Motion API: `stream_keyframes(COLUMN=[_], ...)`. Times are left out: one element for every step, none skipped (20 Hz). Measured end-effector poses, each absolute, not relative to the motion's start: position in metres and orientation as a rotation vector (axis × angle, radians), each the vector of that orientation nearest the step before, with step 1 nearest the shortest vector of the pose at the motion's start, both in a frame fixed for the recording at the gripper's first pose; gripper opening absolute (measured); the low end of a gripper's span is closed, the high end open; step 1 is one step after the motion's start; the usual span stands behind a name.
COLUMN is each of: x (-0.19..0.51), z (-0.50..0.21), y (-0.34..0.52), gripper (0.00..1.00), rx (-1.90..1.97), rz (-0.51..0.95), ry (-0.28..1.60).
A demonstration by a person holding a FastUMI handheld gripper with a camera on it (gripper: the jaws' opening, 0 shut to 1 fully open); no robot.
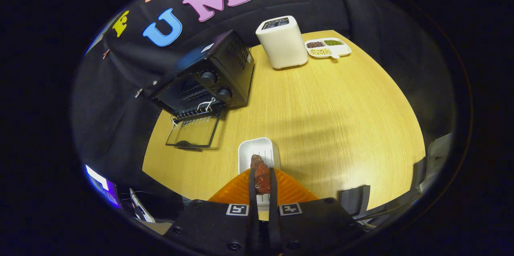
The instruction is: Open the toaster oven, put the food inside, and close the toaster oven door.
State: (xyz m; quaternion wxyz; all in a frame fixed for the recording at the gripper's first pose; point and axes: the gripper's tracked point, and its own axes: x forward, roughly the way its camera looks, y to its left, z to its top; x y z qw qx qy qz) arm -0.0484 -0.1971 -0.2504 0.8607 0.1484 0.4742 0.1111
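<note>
A reddish-brown piece of food [261,175] is pinched between both fingers of my gripper [262,179], which is shut on it and holds it above a small white tray [251,149] on the wooden table. The black toaster oven [209,75] stands beyond the fingers to the left, near the table's far left side. Its glass door [194,131] hangs open, folded down flat toward me, and the wire rack [196,113] shows at the mouth.
A white boxy appliance [282,41] stands at the back of the table. To its right lies a white divided dish [329,48] of beans and grains. Bare wood [341,127] spreads to the right of the fingers. Cables and a lit screen [102,185] lie off the table's left edge.
</note>
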Motion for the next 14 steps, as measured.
stream_keyframes(x=[-0.048,-0.047,-0.046,-0.046,-0.045,-0.045,-0.046,-0.046,-0.046,-0.049,-0.051,-0.052,-0.054,-0.055], z=[-0.245,-0.239,-0.232,-0.225,-0.219,-0.212,-0.204,-0.197,-0.189,-0.183,-0.176,-0.17,-0.166,-0.163], y=[-0.196,-0.195,-0.195,-0.193,-0.19,-0.187,-0.181,-0.175,-0.168,-0.161,-0.153,-0.141,-0.128,-0.114], gripper=[0.13,0.13,0.13,0.13,0.13,0.13,0.13,0.13,0.13,0.13,0.13,0.13,0.13,0.13], rx=[0.316,0.316,0.315,0.317,0.326,0.341,0.359,0.376,0.39,0.398,0.407,0.426,0.451,0.479], rz=[0.22,0.207,0.195,0.182,0.168,0.154,0.146,0.142,0.135,0.125,0.116,0.111,0.11,0.111], ry=[0.985,0.971,0.957,0.944,0.928,0.913,0.898,0.882,0.864,0.846,0.827,0.806,0.79,0.776])
